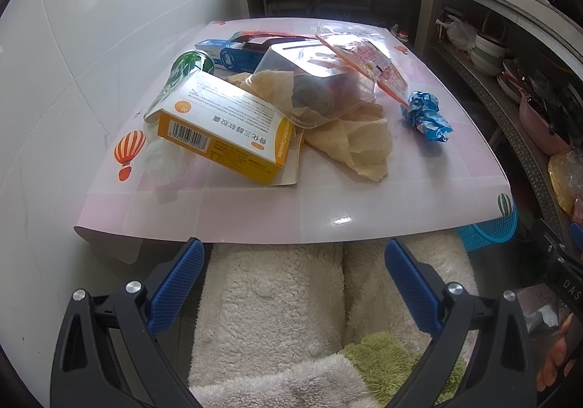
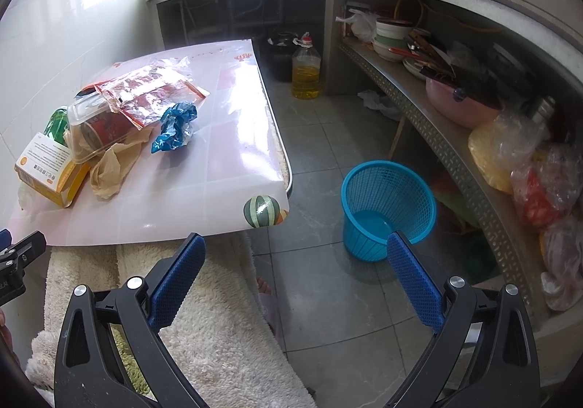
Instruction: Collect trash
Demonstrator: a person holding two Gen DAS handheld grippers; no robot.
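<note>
Trash pile: a yellow-and-white medicine box point(image 1: 226, 124), a clear plastic tub point(image 1: 313, 87) over a tan paper bag point(image 1: 357, 142), a green bottle point(image 1: 182, 73), a red-printed clear bag point(image 1: 364, 62) and a crumpled blue wrapper point(image 1: 424, 114) crowd the far-left part of the table point(image 1: 328, 211)
Key relation: the pile lies ahead of and above the left gripper point(image 1: 295, 282), with bare tabletop between; the box's long axis runs aslant, its open flap end nearest the tongs
Nearer arm: the left, by judgement, for box and tub; the wrapper sits apart at the pile's right edge, the likelier pick for the right gripper point(image 2: 297, 278)
Tongs: both pairs stand wide apart, holding nothing
Bin: a blue mesh basket point(image 2: 388, 206) stands empty on the grey tiled floor, right of the table, just ahead of the right gripper
Surface: glossy pink cloth printed with balloons
Room: cramped kitchen, white tiled wall to the left, concrete shelves of bowls and bags to the right, an oil jug point(image 2: 306, 71) beyond
</note>
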